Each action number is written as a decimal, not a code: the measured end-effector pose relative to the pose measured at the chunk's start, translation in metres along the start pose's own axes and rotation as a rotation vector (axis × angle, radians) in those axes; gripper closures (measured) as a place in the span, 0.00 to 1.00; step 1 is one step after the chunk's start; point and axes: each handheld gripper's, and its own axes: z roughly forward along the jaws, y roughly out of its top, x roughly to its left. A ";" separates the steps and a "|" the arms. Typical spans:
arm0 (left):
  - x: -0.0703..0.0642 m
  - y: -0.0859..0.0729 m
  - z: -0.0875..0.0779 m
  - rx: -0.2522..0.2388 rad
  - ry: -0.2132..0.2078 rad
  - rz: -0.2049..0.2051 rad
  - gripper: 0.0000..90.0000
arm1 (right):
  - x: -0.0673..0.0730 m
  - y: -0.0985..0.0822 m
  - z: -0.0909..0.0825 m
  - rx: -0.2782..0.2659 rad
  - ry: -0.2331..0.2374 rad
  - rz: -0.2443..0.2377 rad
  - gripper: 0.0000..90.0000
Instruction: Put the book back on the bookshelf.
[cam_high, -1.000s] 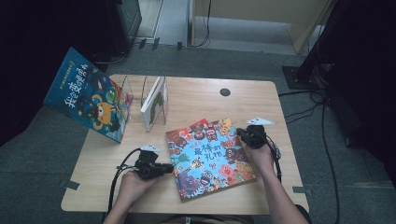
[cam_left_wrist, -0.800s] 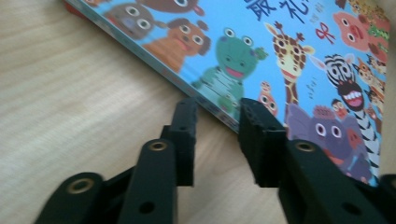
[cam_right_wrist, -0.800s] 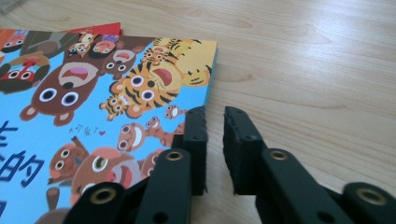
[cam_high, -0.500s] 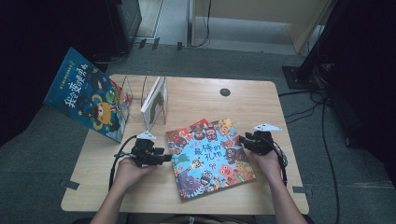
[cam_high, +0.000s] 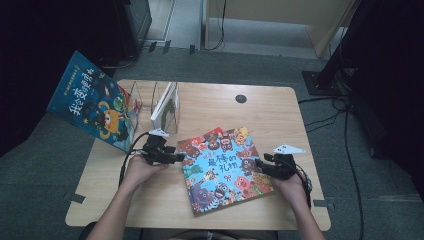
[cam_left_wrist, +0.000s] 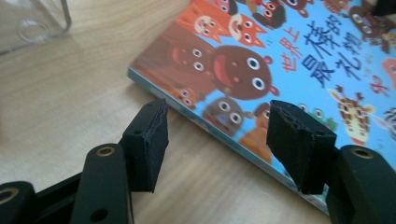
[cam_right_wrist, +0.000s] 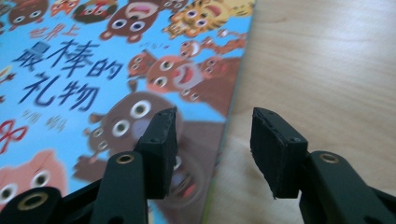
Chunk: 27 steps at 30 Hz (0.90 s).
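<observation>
The picture book (cam_high: 223, 169) is lying flat, cover up, on the near middle of the wooden counter (cam_high: 280, 110), turned slightly askew to the counter's edges.

The left gripper (cam_high: 176, 158) is hovering at the book's left edge, held in the person's left hand (cam_high: 141, 167). In the left gripper view its fingers (cam_left_wrist: 150, 142) are standing wide apart after just having been opening, with the book's edge (cam_left_wrist: 219, 130) passing between them; the pads are not pressing on it.

The right gripper (cam_high: 258, 166) is sitting at the book's right edge, held in the right hand (cam_high: 292, 186). Its fingers (cam_right_wrist: 161, 149) are likewise spread wide (they too have just been opening), straddling the book's right edge (cam_right_wrist: 224, 135) without clamping it: one finger is over the cover, the other over bare wood.

At the far left of the counter, a clear rack (cam_high: 150, 97) is holding one upright book (cam_high: 165, 106). A blue book (cam_high: 92, 107) is leaning against the rack, overhanging the counter's left edge.
</observation>
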 end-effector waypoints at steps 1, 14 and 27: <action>0.001 0.002 0.001 0.005 0.010 0.004 0.43 | 0.002 -0.002 -0.001 0.005 0.009 0.000 0.56; 0.014 0.021 0.012 0.011 -0.003 0.016 0.41 | 0.021 -0.023 -0.017 0.004 0.040 -0.007 0.48; 0.018 0.029 0.023 0.028 0.028 0.031 0.42 | 0.030 -0.045 -0.037 0.012 0.057 0.007 0.39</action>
